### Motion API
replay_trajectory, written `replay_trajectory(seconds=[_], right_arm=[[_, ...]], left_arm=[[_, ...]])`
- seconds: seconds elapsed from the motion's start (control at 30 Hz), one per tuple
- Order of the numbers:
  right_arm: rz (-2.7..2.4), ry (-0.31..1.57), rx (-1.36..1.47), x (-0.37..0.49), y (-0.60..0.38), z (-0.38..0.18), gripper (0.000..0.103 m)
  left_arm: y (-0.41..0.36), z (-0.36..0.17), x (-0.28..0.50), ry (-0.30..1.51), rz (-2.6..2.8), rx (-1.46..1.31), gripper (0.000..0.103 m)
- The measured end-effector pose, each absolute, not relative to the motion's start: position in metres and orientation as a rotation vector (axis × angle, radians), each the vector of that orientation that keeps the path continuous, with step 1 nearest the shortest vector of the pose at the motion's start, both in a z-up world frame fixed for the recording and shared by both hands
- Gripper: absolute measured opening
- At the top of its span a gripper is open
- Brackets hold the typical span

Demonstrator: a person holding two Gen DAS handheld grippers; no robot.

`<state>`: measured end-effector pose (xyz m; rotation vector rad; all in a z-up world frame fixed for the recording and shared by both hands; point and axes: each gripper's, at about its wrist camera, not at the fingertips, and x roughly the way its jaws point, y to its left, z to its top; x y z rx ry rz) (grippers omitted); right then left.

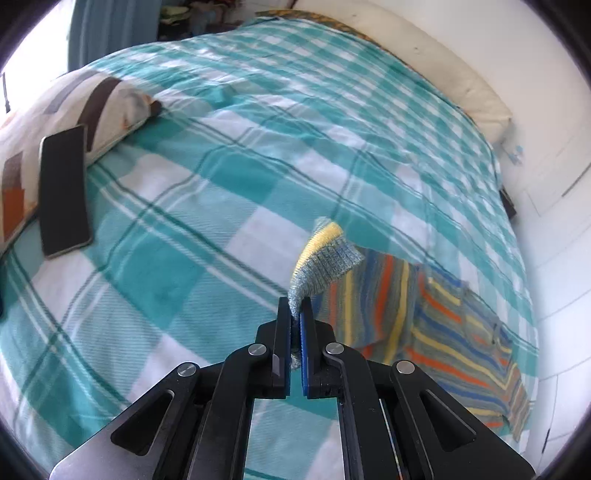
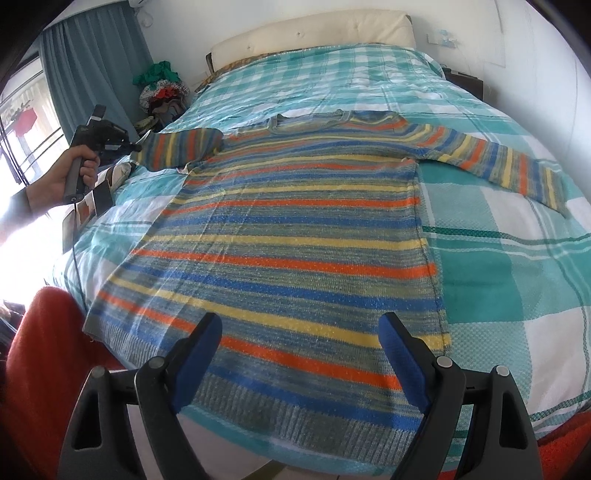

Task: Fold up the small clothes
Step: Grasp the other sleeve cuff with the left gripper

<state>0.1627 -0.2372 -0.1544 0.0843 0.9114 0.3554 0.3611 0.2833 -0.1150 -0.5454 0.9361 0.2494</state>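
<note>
A striped knit sweater (image 2: 295, 236) in orange, yellow, blue and grey lies flat, front up, on the bed. Its hem is nearest the right wrist camera and both sleeves are spread out. My left gripper (image 1: 295, 314) is shut on the cuff of the left sleeve (image 1: 325, 254) and holds it lifted above the bed. It also shows in the right wrist view (image 2: 135, 147) at the sleeve's end (image 2: 177, 147). My right gripper (image 2: 301, 328) is open and empty, hovering just above the hem. The right sleeve (image 2: 509, 166) lies flat.
The bed has a teal and white checked cover (image 2: 517, 277). A patterned pillow (image 1: 55, 122) and a black phone (image 1: 64, 192) lie at the left. A cream headboard (image 2: 314, 33) and white wall stand behind. Something red (image 2: 40, 369) is at the lower left.
</note>
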Motion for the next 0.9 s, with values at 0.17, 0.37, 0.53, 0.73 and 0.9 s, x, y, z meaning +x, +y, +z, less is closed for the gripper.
replay_trajectory(seconds=[0.17,0.37,0.53,0.73,0.9], right_arm=[[0.362,0.912,0.064,0.161,-0.231,-0.155,0.086],[0.363,0.907,0.043,0.161,-0.228,-0.155,0.086],[0.372,0.920,0.044,0.162,-0.226,-0.157,0.086],[0.373,0.911,0.021,0.158,-0.224,-0.156,0.086],[0.372,0.924,0.033,0.161,-0.225,-0.160,0.086]], left_arm=[[0.308,-0.132,0.329,0.925,0.302,-0.645,0.001],[0.327,-0.144,0.320,0.930,0.342,-0.705,0.001],[0.338,-0.193,0.324,1.005,0.337,-0.837,0.005],[0.356,-0.202,0.296,0.930,0.343,-1.034,0.026],[0.360,-0.176,0.279,0.869,0.469,-0.896,0.049]])
